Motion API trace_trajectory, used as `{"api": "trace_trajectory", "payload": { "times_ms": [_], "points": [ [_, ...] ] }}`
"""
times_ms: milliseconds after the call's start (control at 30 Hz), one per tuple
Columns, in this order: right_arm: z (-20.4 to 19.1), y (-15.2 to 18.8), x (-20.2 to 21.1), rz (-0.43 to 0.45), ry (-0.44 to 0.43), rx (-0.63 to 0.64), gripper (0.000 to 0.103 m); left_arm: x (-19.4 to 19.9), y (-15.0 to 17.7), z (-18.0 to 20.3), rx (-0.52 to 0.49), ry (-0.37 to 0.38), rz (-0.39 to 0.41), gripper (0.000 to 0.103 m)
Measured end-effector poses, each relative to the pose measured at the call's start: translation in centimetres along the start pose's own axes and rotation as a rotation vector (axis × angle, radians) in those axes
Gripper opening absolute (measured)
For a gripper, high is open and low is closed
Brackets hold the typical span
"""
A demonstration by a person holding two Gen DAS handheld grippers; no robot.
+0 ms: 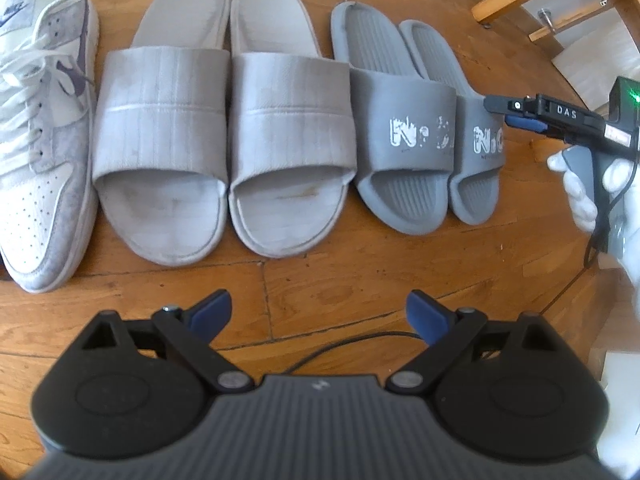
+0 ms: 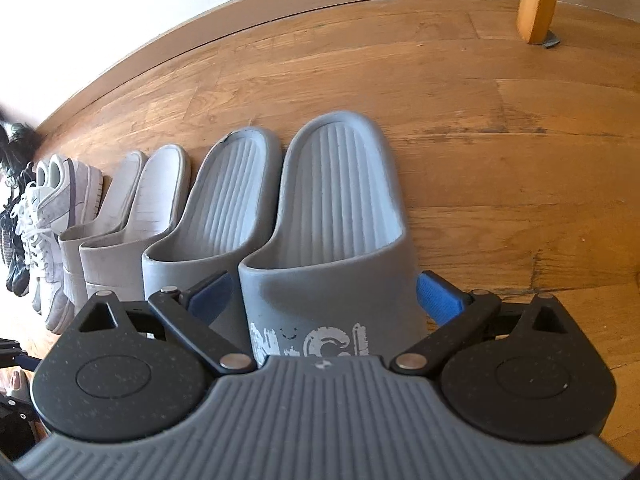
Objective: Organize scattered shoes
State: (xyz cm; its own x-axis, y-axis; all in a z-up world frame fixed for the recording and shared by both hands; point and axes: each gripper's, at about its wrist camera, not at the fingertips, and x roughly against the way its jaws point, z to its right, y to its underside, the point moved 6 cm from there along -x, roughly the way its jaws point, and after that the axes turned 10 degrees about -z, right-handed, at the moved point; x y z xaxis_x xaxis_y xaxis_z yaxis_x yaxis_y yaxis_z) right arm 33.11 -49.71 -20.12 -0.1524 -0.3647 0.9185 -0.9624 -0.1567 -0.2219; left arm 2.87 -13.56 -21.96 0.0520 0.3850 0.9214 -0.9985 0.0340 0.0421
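Observation:
Shoes stand in a row on the wooden floor: a white and grey sneaker [image 1: 44, 120], two pale grey slides [image 1: 160, 128] [image 1: 292, 120], and two darker grey printed slides [image 1: 400, 132] [image 1: 480, 152]. My left gripper [image 1: 320, 312] hangs open over bare floor in front of the pale slides, holding nothing. My right gripper [image 2: 324, 294] is open and straddles the strap of the rightmost dark slide [image 2: 336, 200]. Its left finger sits in the gap beside the neighbouring dark slide [image 2: 228, 200]. From the left wrist view, the right gripper [image 1: 508, 114] reaches that slide's strap from the right.
A wooden furniture leg [image 2: 540, 0] stands at the back right near the baseboard [image 2: 280, 4]. Black shoes [image 2: 12, 220] lie at the row's far left end beyond the sneaker [image 2: 60, 208]. A white-gloved hand [image 1: 580, 192] holds the right gripper. Bare floor lies right of the slides.

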Motion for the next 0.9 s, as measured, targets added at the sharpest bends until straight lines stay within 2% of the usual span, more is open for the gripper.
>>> {"api": "trace_trajectory", "payload": {
  "times_ms": [67, 100, 233, 467, 500, 567, 667, 800, 867, 900],
  "points": [
    [0.4, 0.3, -0.3, -0.007, -0.005, -0.027, 0.097, 0.1, 0.1, -0.1, 0.000, -0.005, 0.002, 0.094],
    [0.4, 0.5, -0.6, -0.016, -0.016, -0.036, 0.092, 0.2, 0.1, -0.2, 0.000, -0.008, 0.003, 0.094],
    [-0.5, 0.7, -1.0, -0.013, 0.016, -0.002, 0.094, 0.5, 0.4, -0.7, -0.001, -0.016, 0.000, 0.094],
    [-0.3, -0.1, 0.3, 0.016, 0.036, -0.033, 0.092, 3.1, 0.5, -3.1, -0.015, -0.038, 0.036, 0.094],
    [-0.5, 0.1, 0.0, 0.007, 0.039, -0.030, 0.090, 4.0, 0.5, -3.7, -0.025, -0.043, 0.050, 0.094],
    [-1.2, 0.6, -0.9, -0.017, 0.072, -0.004, 0.093, 6.1, 0.5, -5.1, -0.047, -0.050, 0.080, 0.094],
    [-2.3, 0.5, -0.7, -0.013, 0.132, 0.016, 0.091, 10.5, 1.0, -7.8, -0.092, -0.041, 0.124, 0.094],
    [-3.9, -0.1, 2.0, 0.055, 0.206, -0.038, 0.092, 17.6, 2.7, -14.1, -0.087, -0.038, 0.129, 0.094],
    [-5.7, -0.3, 3.2, 0.080, 0.187, -0.076, 0.092, 21.0, 3.3, -17.9, -0.059, -0.072, 0.150, 0.094],
    [-7.6, -0.6, 3.9, 0.091, 0.151, -0.097, 0.092, 22.5, 3.5, -19.7, -0.047, -0.104, 0.168, 0.094]
  ]
}}
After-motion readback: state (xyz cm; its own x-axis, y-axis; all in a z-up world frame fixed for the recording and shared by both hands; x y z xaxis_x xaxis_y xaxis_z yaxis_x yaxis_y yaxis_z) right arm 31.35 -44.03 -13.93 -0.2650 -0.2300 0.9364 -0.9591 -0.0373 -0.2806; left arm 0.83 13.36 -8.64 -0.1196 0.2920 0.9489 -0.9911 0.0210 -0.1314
